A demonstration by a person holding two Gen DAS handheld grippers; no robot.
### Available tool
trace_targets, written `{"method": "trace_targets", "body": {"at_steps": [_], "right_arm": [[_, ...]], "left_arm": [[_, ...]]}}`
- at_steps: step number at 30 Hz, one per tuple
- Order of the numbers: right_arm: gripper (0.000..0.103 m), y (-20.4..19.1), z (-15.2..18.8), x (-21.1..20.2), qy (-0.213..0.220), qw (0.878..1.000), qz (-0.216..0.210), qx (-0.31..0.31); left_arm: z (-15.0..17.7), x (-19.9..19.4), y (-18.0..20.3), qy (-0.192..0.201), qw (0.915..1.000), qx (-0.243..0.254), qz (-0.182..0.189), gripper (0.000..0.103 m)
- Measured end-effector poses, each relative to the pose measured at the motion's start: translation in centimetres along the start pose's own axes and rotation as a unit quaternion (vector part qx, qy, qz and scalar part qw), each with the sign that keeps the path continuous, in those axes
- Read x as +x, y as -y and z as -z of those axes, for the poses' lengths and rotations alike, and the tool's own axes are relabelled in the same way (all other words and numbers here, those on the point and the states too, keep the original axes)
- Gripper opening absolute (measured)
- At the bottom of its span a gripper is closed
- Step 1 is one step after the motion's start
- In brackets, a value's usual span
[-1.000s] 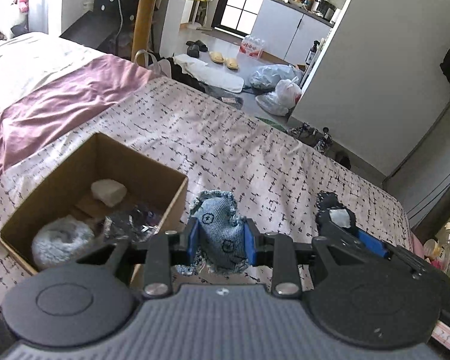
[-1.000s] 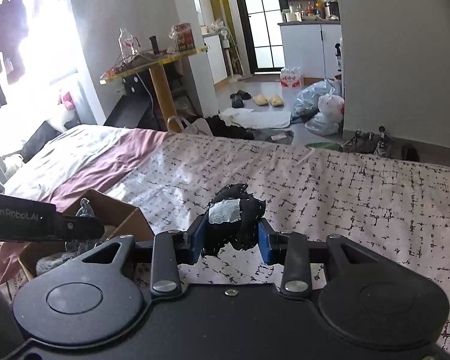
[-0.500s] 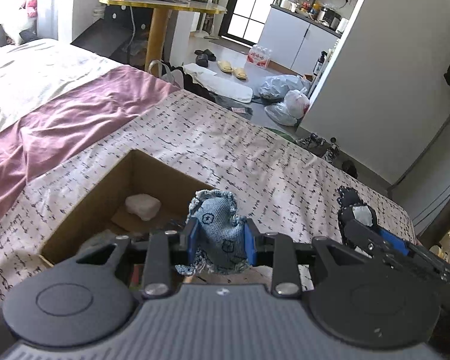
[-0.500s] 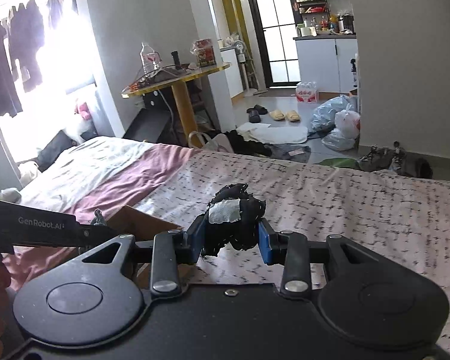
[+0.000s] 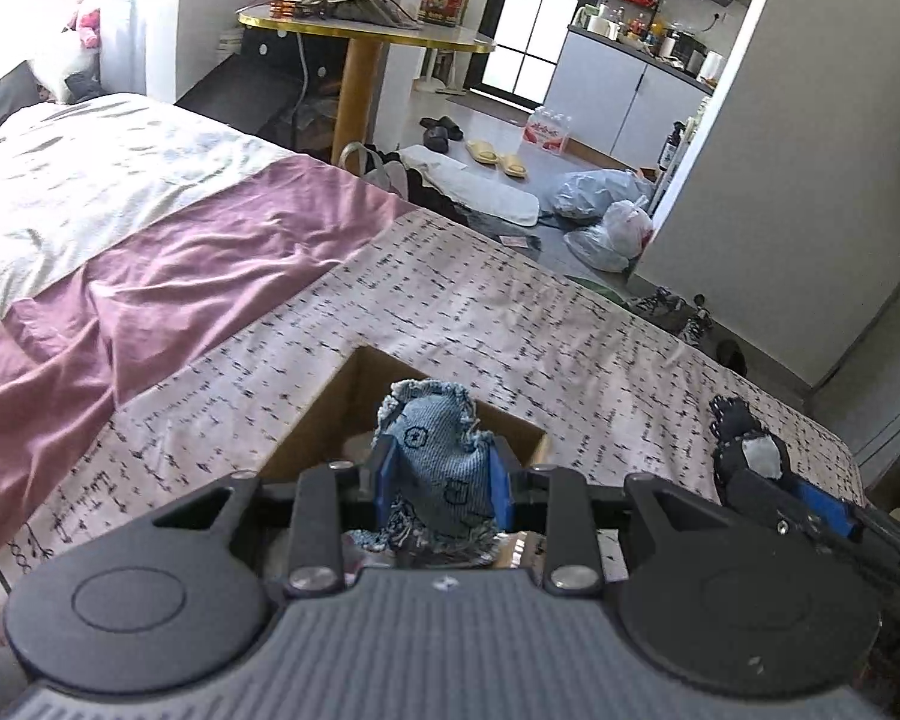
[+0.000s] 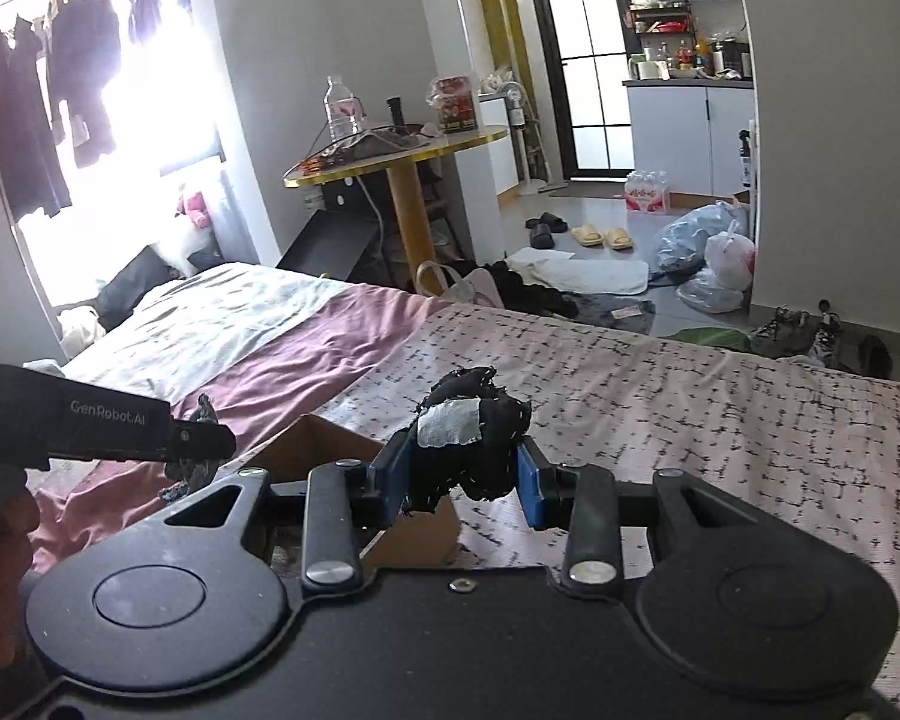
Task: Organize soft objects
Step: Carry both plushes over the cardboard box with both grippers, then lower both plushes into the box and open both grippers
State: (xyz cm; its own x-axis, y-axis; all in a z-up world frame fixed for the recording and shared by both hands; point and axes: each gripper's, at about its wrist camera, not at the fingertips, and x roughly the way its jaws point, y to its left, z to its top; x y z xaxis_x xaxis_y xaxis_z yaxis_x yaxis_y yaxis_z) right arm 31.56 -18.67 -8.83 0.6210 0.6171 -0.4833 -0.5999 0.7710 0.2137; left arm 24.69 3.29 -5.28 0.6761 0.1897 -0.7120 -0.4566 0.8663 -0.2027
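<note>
Denim scrap (image 5: 441, 468) pinched by left hand-held gripper (image 5: 444, 495); right (image 6: 459, 474) clamping, seemingly, black cloth (image 6: 480, 450).

You have two black two-finger grippers, the left gripper (image 5: 441, 489) and the right gripper (image 6: 459, 474). Each carries one soft piece: one frayed blue denim scrap (image 5: 435, 462) and one black fabric wad with a silver patch (image 6: 471, 441). At lower centre of the frame sits one brown cardboard box (image 5: 330, 414). On the floor at upper right lies one pair of yellow slippers (image 6: 601, 236).
</note>
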Motion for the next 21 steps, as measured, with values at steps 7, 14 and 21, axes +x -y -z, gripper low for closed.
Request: {"method": "trace_targets", "body": {"at_steps": [7,14,21], "right_arm": [[0.037,-1.5,0.6,1.3,-0.006,1.0,-0.006,-0.01],[0.037,-2.7,0.8,3.2,-0.015,1.0,-0.015,-0.013],[0.037,-3.9,1.3,5.6,-0.034,0.999,-0.017,-0.021]], "left_arm": [[-1.0,1.9,-2.4,-0.014,0.9999,0.0,-0.003,0.031],[-1.1,4.8,-4.4,-0.038,0.9991,-0.017,0.006,0.032],[-1.5,7.3,-5.4,-0.058,0.9975,-0.024,0.032,0.039]]}}
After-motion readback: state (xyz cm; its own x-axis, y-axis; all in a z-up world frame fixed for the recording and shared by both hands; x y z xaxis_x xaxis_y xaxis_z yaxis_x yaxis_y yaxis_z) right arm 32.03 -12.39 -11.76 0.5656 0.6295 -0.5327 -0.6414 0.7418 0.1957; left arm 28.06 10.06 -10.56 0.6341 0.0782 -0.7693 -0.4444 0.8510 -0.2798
